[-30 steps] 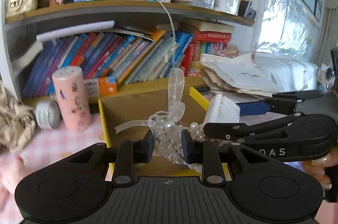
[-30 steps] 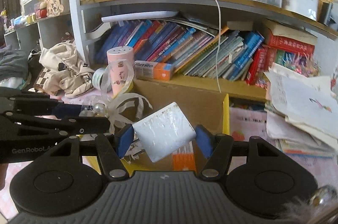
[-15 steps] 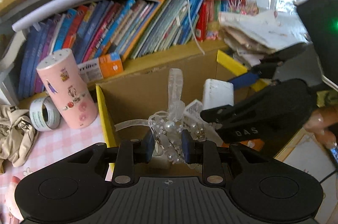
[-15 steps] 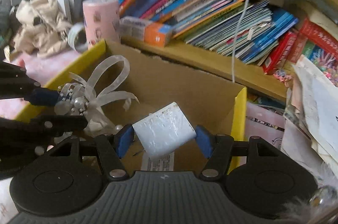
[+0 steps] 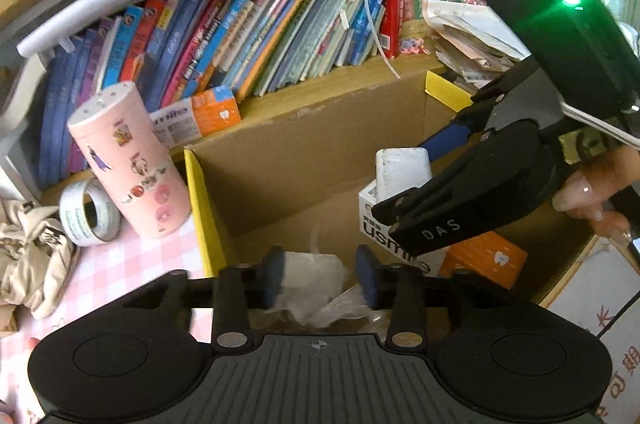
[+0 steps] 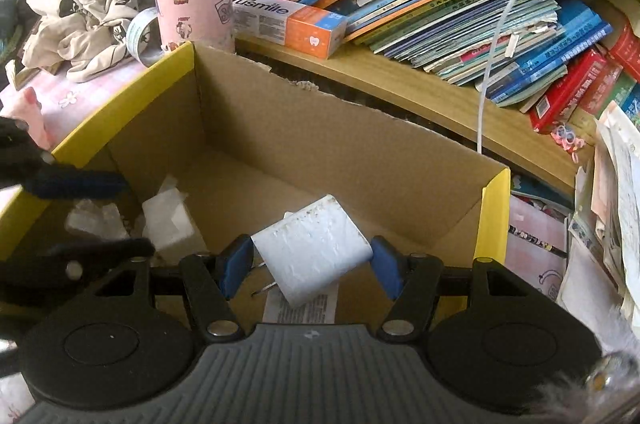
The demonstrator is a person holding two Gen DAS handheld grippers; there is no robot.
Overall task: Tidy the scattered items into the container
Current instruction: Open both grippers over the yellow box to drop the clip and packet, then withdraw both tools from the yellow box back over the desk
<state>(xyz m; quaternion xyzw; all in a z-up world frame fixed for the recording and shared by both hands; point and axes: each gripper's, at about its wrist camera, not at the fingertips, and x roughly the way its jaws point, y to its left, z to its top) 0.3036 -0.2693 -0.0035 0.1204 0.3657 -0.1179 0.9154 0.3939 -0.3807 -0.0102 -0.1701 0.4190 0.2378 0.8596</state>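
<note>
Box (image 6: pixel 280 128), cardboard with yellow flaps, open at the top; both tongs are over it.

Left gripper (image 5: pixel 320 274): I have it above the box's near left corner. Its jaws have just been opening and now stand at a middling width. The ribbon bow (image 5: pixel 308 280) shows as a pale blur between and below the pads. I judge that they no longer press on it, though the left pad looks very close to it.

Right gripper (image 6: pixel 310 264): over the middle of the box, jaws clamped on a white charger (image 6: pixel 312 248). The charger is tilted and held by two opposite edges. Its metal prongs point down and to the left, toward the box floor.

Already inside the box: a toothpaste carton (image 5: pixel 486 258) against the right wall. Outside the box, to its left: a pink canister (image 5: pixel 128 160) and a roll of tape (image 5: pixel 88 214).

Risks as I read them:
- The ribbon may cling to the left pad. If I lift away quickly, the bow could ride up and tip over the box's near wall.
- The charger's grip is on a slant. A jolt could let it pivot and fall before I choose the spot.
- If released toward the box's left side, the charger would land prongs first on the bow and could crush or snag it.
- The two tongs are close together inside the box. Pulling the left one out toward the right one could knock the charger loose.
</note>
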